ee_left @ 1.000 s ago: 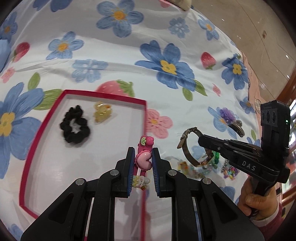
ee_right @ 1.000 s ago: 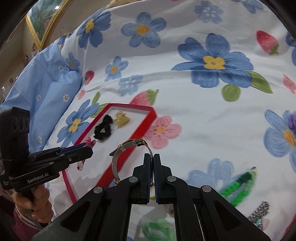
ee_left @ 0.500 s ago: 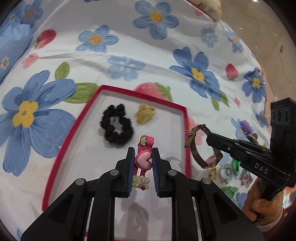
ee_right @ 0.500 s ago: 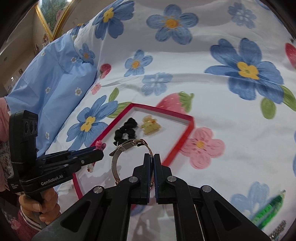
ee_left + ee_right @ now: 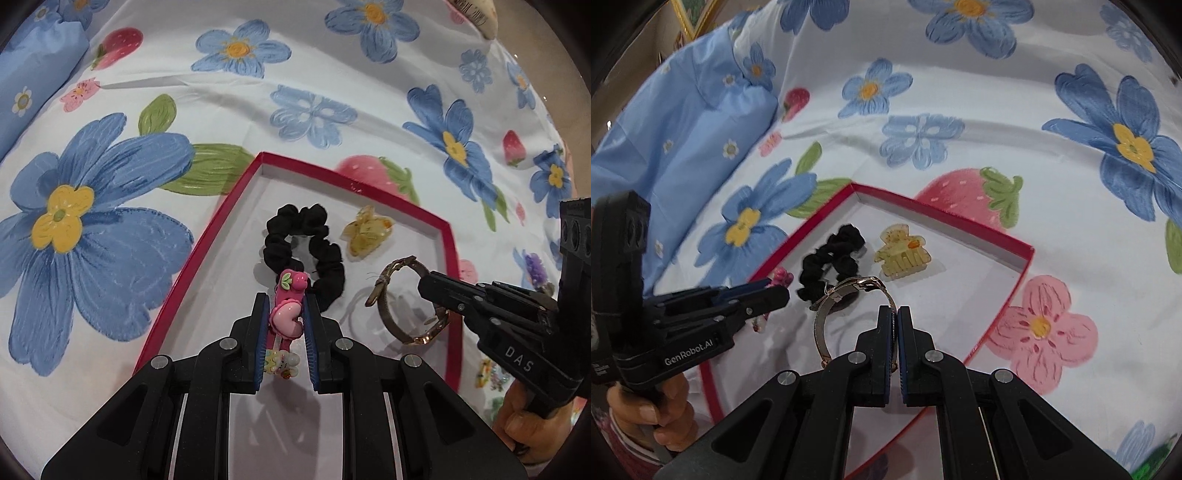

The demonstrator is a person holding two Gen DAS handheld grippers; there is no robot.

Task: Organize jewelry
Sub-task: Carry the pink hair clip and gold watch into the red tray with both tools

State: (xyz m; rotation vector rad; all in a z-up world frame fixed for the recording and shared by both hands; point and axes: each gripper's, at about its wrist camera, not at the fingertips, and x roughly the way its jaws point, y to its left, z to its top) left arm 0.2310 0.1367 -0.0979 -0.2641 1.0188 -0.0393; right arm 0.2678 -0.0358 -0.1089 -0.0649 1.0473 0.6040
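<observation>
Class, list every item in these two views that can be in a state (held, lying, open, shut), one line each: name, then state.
left gripper: shut on the pink hair clip.
pink hair clip: held above the tray.
right gripper: shut on the watch.
watch: held, strap buckled in a loop.
red tray: lidless, lying on the floral sheet.
black scrunchie: lying in the tray.
yellow claw clip: lying in the tray, closed.

"DAS" on the right hand-held gripper (image 5: 430,286); "GenRobot.AI" on the left hand-held gripper (image 5: 775,293).

tray (image 5: 1015,245) right half: bare floor, passable | left: black scrunchie (image 5: 831,260), yellow claw clip (image 5: 903,253) obstruct
</observation>
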